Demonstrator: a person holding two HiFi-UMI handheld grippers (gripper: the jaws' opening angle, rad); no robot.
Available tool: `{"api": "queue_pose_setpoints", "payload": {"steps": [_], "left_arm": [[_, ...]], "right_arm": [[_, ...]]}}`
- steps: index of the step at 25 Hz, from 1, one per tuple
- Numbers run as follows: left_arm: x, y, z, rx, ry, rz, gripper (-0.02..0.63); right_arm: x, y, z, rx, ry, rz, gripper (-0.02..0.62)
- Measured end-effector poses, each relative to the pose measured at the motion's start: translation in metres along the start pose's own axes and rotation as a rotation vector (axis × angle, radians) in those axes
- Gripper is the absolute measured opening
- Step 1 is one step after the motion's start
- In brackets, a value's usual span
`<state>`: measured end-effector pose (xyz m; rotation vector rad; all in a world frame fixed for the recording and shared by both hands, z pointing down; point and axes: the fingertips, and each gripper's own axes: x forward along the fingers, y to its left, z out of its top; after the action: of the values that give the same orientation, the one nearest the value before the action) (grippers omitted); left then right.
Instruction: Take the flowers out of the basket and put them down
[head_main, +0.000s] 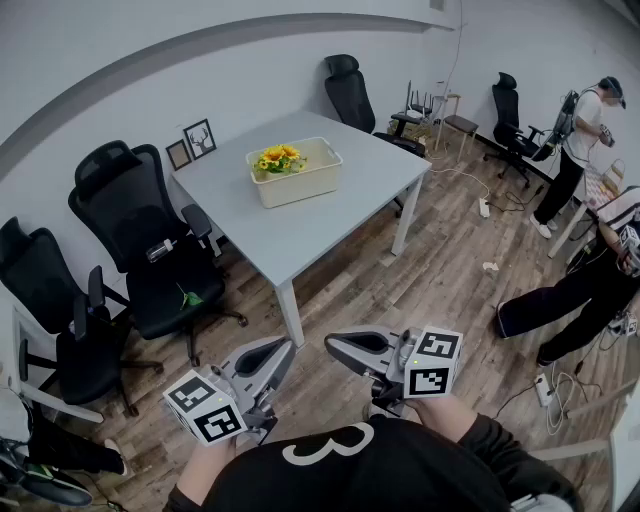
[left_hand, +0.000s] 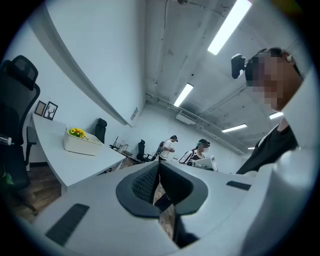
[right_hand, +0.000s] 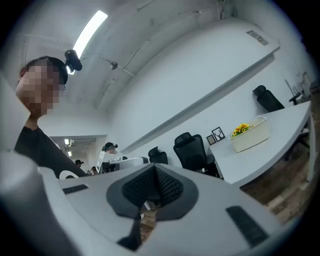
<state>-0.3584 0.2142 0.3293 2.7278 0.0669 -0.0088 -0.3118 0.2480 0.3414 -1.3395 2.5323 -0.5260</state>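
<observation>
Both pinched shut and empty, your left claw (head_main: 280, 352) and right claw (head_main: 340, 348) hang side by side. The flowers (head_main: 278, 157) sit well ahead, in the left end of the basket (head_main: 300, 180) lying crosswise on the surface (head_main: 330, 215). Your left claw looks better lined up.

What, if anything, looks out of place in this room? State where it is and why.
A small green leafy piece lies on the seat of the black office chair beside the table, apart from the flowers in the basket. It may be a stray sprig, but it is too small to tell.
</observation>
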Motion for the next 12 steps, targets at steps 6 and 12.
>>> {"api": "queue_pose_setpoints", "payload": {"steps": [6,12], "left_arm": [[0.029,0.013,0.0,0.0,0.014,0.008,0.014],[0.066,0.02,-0.008,0.022,0.065,0.019,0.014]], "right_arm": [[-0.004,-0.024,0.011,-0.002,0.0,0.013,0.006],[-0.018,-0.052,0.022,0.015,-0.006,0.018,0.006]]}}
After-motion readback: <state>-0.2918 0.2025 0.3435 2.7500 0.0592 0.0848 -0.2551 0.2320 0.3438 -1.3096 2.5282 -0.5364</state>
